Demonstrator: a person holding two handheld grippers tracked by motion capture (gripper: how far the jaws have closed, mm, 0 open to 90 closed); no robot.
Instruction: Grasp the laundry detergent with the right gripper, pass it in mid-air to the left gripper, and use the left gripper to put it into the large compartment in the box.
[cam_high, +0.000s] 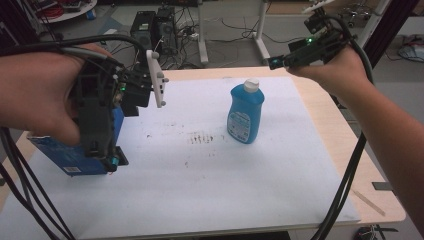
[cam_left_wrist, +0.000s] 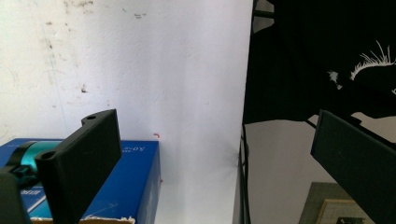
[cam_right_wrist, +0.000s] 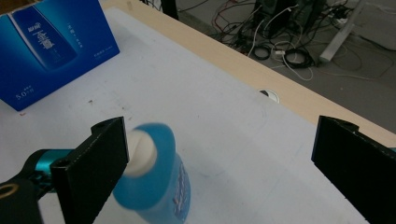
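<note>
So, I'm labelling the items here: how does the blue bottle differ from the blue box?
The blue bottle is rounded with a white cap and stands upright mid-table; the blue box is flat-sided and sits at the table's left edge. The bottle stands clear of the right gripper; the left gripper hangs just over the box. Both are blue.

The table (cam_high: 327, 115) has a light wooden top with a rounded far right corner. A white sheet (cam_high: 210, 190) covers most of it, leaving wood bare along the right and far edges. The sheet bears dark smudges near its middle. A blue bottle (cam_high: 245, 112) with a white cap stands upright on the sheet. A blue box (cam_high: 70, 157) stands on the sheet's left part.
</note>
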